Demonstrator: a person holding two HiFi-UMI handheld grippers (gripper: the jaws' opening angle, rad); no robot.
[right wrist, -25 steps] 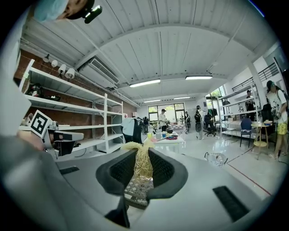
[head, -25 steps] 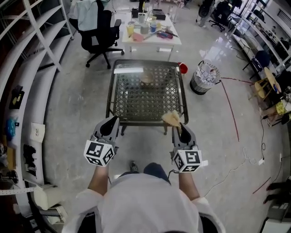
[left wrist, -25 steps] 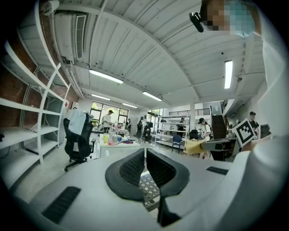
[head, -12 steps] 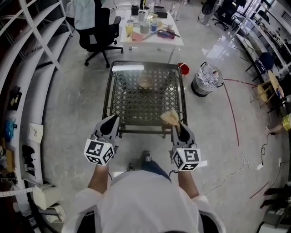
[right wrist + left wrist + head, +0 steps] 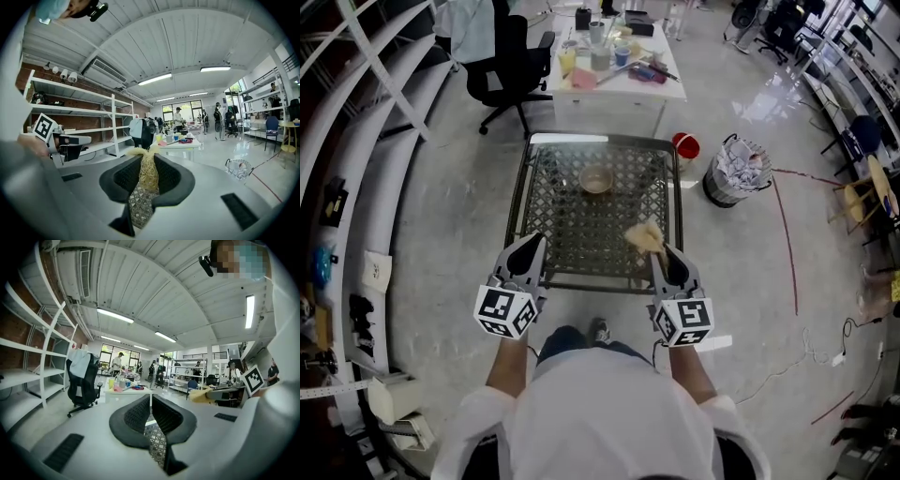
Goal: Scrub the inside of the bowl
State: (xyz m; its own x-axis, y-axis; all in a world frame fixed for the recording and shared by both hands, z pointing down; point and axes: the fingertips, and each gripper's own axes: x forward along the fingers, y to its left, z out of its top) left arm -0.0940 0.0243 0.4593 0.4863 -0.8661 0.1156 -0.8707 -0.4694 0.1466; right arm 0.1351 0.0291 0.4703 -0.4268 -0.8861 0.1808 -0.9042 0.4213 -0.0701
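1. The step in hand looks like the approach. The bowl (image 5: 596,179) sits alone on the far half of the mesh worktop (image 5: 546,234), well apart from both tools, and I see no sign that scrubbing has begun.
2. The right tool (image 5: 662,255) is clenched on a pale, fibrous scrubber (image 5: 644,236). The right gripper view shows the wad pinched between the pads, with its frayed top sticking out past the tips. It hangs by the worktop's near right corner.
3. The left tool (image 5: 529,246) is clenched on nothing; in the left gripper view the pads meet, with only mesh showing below them. It hangs by the near left corner.
4. Next, by my judgement, both tools must travel to the far half, where the bowl is. The left would have to release and take the rim to steady the bowl. The right would have to tip downward so that the scrubber reaches the inside.
5. The bowl looks light, so unsteadied it may slide on the worktop.
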